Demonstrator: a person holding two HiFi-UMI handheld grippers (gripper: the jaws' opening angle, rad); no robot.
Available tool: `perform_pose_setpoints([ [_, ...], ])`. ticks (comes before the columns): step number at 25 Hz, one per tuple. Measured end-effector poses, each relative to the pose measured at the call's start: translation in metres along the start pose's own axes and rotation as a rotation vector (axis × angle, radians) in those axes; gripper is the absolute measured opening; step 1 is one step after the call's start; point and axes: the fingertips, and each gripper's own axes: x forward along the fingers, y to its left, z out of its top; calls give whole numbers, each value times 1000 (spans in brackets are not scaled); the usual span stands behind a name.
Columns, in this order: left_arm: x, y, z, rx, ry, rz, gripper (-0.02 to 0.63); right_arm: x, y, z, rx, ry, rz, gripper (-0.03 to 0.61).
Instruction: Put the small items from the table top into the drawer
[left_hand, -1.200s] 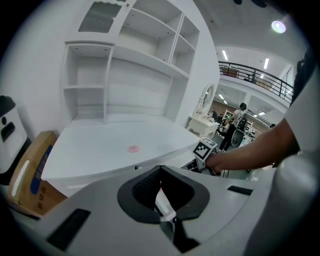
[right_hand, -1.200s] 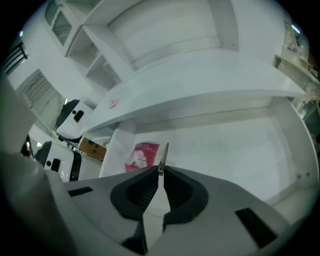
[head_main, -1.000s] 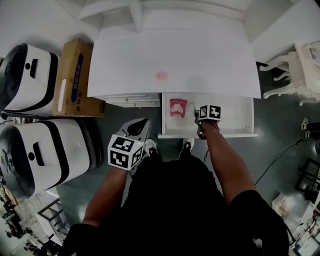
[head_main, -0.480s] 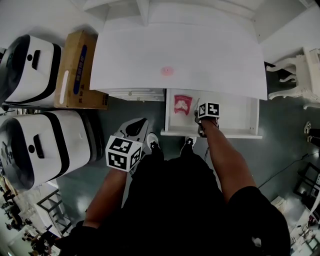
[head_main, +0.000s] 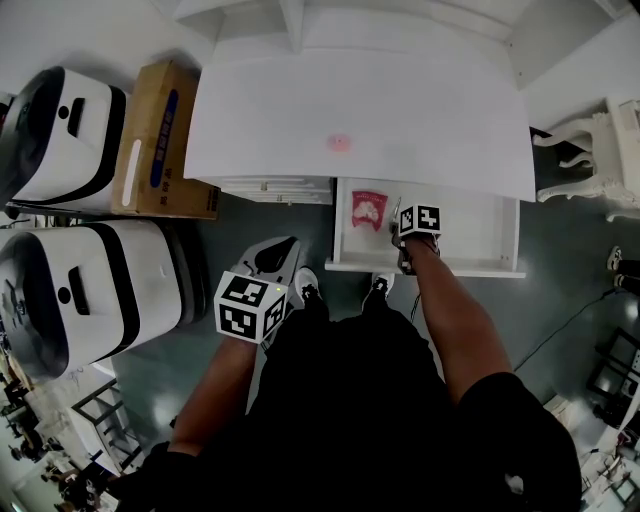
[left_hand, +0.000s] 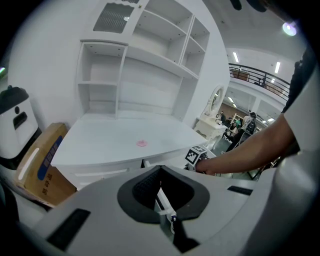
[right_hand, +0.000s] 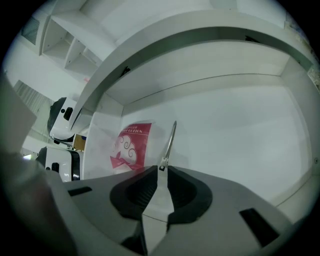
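Observation:
A small pink item (head_main: 340, 143) (left_hand: 142, 143) lies alone on the white desk top (head_main: 430, 110). Below the desk's right half the drawer (head_main: 480, 232) stands pulled out, with a red and white packet (head_main: 368, 210) (right_hand: 131, 145) flat at its left end. My right gripper (head_main: 400, 218) (right_hand: 161, 172) is inside the drawer, just right of the packet, shut on a metal nail clipper (right_hand: 169, 142) whose lever sticks out ahead. My left gripper (head_main: 275, 255) (left_hand: 160, 176) hangs low in front of the desk, shut, holding nothing.
A cardboard box (head_main: 160, 140) and two white machines (head_main: 60, 130) (head_main: 95, 300) stand left of the desk. An ornate white chair (head_main: 590, 150) is at the right. Open shelves (left_hand: 142, 70) rise behind the desk top. The drawer's right part is bare.
The head view has shifted slightly. My right gripper stays in the drawer with the clipper, and the left gripper has hardly moved.

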Motion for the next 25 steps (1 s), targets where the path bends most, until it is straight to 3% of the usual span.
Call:
perform_pose_setpoints([
  [13, 0, -7, 13, 42, -42, -55, 11, -57, 13, 20, -3, -151, 33, 55],
  [20, 2, -14, 20, 70, -52, -87, 11, -131, 61, 38, -68, -380, 126, 55],
  [25, 1, -19, 29, 75, -78, -113, 11, -198, 105, 40, -109, -564, 245, 50],
])
